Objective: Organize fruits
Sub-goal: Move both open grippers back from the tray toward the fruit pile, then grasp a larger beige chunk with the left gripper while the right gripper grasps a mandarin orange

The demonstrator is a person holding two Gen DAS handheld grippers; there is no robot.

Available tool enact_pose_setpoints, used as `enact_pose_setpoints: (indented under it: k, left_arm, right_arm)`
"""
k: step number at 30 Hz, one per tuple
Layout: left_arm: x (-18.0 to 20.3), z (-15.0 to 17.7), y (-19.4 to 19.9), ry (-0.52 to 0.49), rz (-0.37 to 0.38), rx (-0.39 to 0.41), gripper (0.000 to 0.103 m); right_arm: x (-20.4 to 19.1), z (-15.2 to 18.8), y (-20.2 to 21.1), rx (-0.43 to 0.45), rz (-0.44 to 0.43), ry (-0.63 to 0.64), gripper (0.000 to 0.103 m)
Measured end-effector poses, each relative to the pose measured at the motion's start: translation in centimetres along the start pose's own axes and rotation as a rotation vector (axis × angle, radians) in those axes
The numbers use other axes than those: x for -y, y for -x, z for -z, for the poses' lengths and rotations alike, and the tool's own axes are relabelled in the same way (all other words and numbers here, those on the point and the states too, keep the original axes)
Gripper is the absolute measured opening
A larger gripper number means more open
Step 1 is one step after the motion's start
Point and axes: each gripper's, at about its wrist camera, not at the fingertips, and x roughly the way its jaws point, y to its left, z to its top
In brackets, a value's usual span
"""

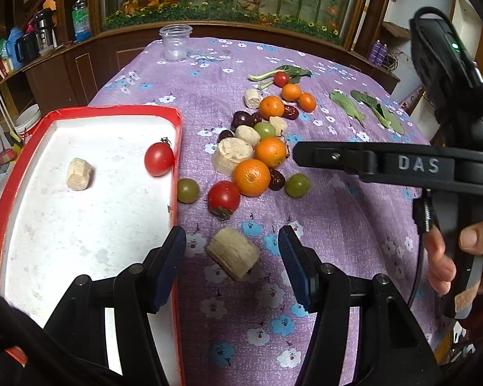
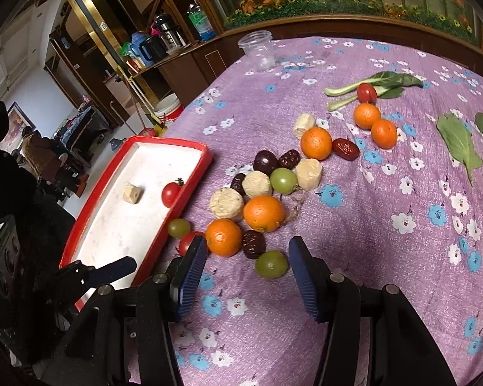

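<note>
A red-rimmed white tray (image 1: 19,160) (image 2: 90,199) on the purple flowered cloth holds a pale chunk (image 1: 79,174) and a cherry tomato (image 1: 158,159). Right of it lies a heap of oranges (image 1: 251,177), pale chunks, green grapes, dark dates and tomatoes. My left gripper (image 1: 232,254) stands open, its blue pads on either side of a pale chunk (image 1: 233,253) without touching it. My right gripper (image 2: 248,265) is open just above the cloth, with a green grape (image 2: 271,264) lying between its fingertips, close to the right pad. An orange (image 2: 223,236) and a date (image 2: 253,243) sit just beyond.
A clear plastic cup (image 1: 176,42) stands at the table's far edge. Green leaves (image 1: 347,106) and a bok choy stem (image 2: 375,83) lie at the far right. A person's hand (image 1: 450,257) holds the right gripper's handle. A dark wooden cabinet runs behind the table.
</note>
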Motion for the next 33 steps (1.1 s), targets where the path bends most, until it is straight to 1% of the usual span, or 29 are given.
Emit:
enact_pose_setpoints:
  k: [14, 26, 28, 30, 31, 33]
  left_arm:
    - [0.3, 0.4, -2.0, -0.019, -0.003, -0.038, 0.058]
    - [0.3, 0.4, -2.4, -0.039, 0.014, -0.025, 0.058]
    - [0.2, 0.5, -2.6, -0.034, 0.026, -0.036, 0.048]
    - [0.1, 0.8, -2.9, -0.035, 0.021, -0.044, 0.046]
    - [0.1, 0.9, -2.9, -0.040, 0.016, -0.040, 0.043]
    - [0.2, 1.0, -2.9, -0.050, 0.004, -0.037, 0.040]
  right_arm:
    - [1.1, -0.8, -2.9, -0.031, 0.004, -0.031, 0.053]
    - [0.9, -2.0, -5.2, -0.047, 0.013, -0.037, 0.045]
    - [0.8, -2.1, -5.4, -0.045, 0.017, -0.034, 0.043]
    - [0.7, -2.2, -5.6, -0.046, 0.024, -0.028, 0.040]
    - [0.6, -2.2, -5.6, -0.045, 0.026, -0.026, 0.038]
    - [0.6, -2.0, -5.7, -0.044, 0.029, -0.024, 0.037]
